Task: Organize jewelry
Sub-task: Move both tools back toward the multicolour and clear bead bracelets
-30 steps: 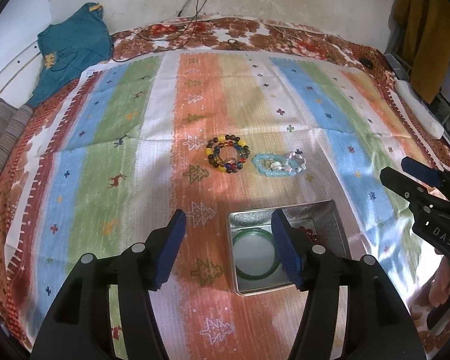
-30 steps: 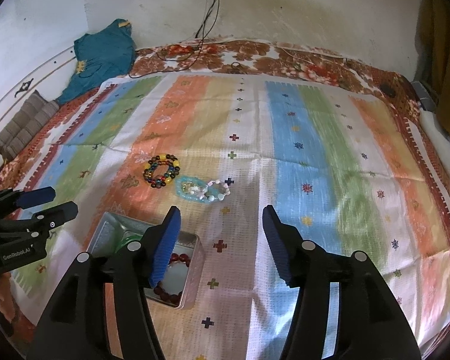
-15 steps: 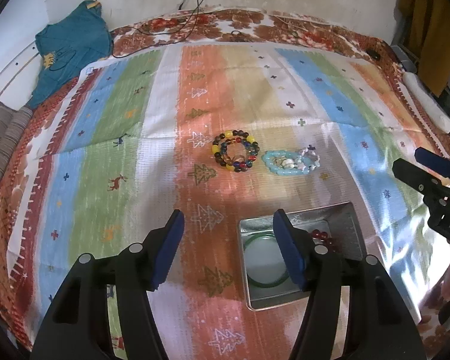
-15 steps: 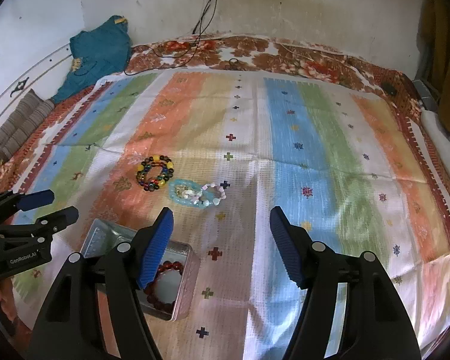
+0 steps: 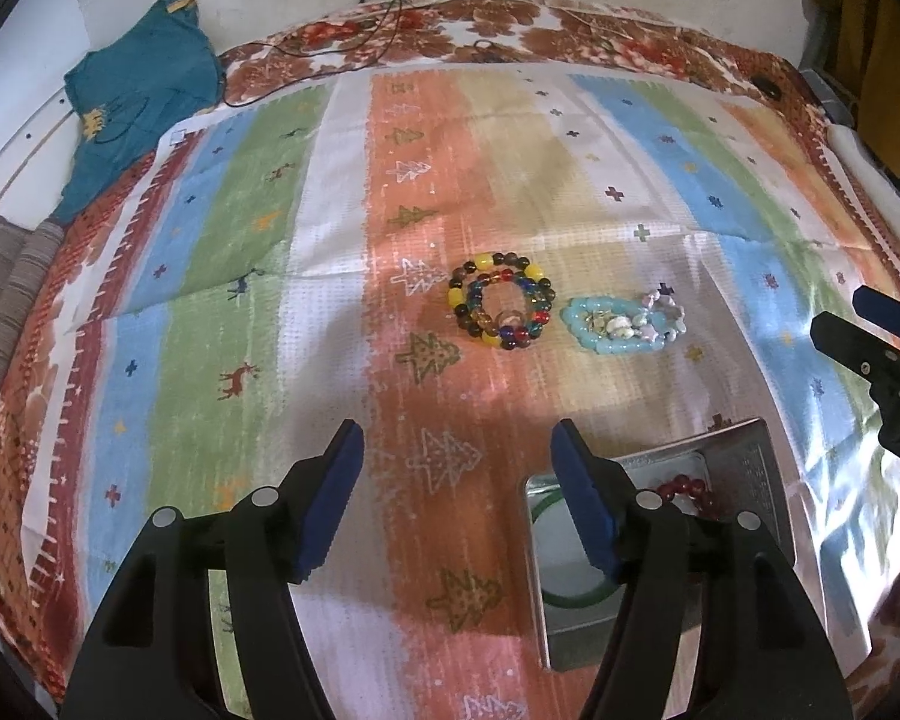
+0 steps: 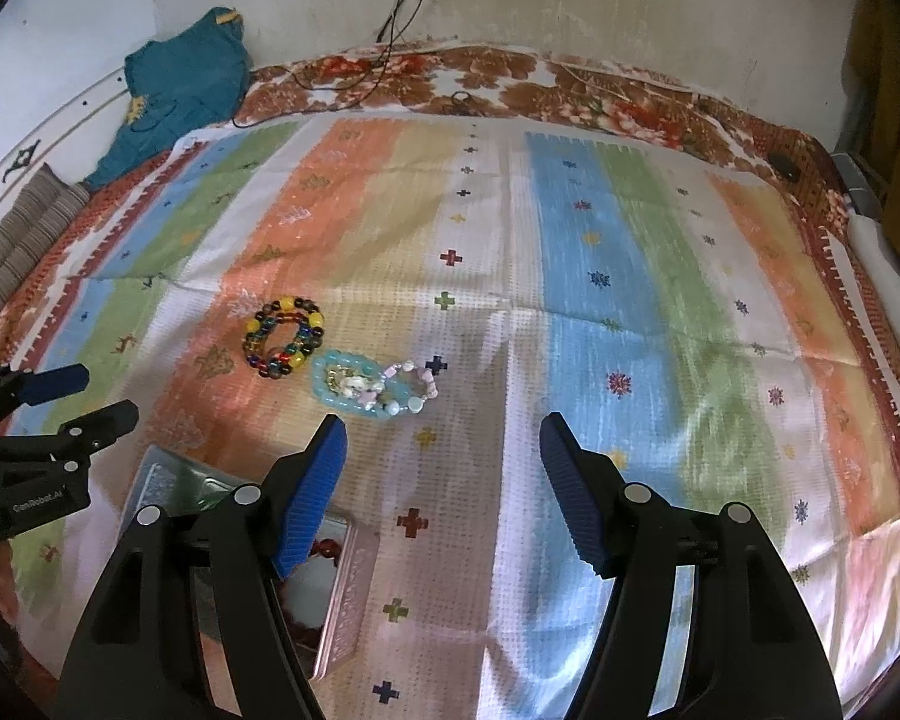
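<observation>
Both the left gripper (image 5: 453, 459) and right gripper (image 6: 441, 453) hang empty with jaws apart, the multicoloured bead bracelet (image 5: 501, 309) lying straight beyond the left one, far of the metal tin (image 5: 744, 474)

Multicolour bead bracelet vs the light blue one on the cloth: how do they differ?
The multicolour bead bracelet mixes yellow, dark, red and blue beads; the light blue bracelet is a single pale colour. The multicolour bead bracelet lies alone; the light blue bracelet overlaps a pale pink-and-white bracelet. Both lie flat on the striped cloth, outside the metal tin.
</observation>
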Motion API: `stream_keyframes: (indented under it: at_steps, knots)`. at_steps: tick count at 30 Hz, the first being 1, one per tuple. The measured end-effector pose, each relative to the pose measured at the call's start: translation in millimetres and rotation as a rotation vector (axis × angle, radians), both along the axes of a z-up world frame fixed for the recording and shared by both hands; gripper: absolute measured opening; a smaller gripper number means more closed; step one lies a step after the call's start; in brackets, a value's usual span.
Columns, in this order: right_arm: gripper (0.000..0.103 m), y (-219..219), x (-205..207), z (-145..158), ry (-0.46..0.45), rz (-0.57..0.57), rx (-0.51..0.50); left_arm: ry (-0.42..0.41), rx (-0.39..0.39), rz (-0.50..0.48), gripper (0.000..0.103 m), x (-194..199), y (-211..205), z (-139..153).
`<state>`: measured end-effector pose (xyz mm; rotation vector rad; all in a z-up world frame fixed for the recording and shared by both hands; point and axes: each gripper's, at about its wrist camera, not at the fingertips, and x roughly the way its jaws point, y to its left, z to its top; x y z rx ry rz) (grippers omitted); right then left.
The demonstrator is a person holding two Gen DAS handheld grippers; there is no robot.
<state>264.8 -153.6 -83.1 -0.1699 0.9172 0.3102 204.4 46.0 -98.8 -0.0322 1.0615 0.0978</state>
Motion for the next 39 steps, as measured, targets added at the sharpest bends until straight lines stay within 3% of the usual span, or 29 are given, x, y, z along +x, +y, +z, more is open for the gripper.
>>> stream_keyframes:
  at_steps: [10,39]
  knots:
    - [0.067,4,19,-12,0.021,-0.006,-0.017,0.002,0.000,-0.012,0.067,17,-1,-11]
    - [0.067,27,63,-61,0.105,0.000,-0.083,0.054,-0.097,0.062,0.069,70,25,-42]
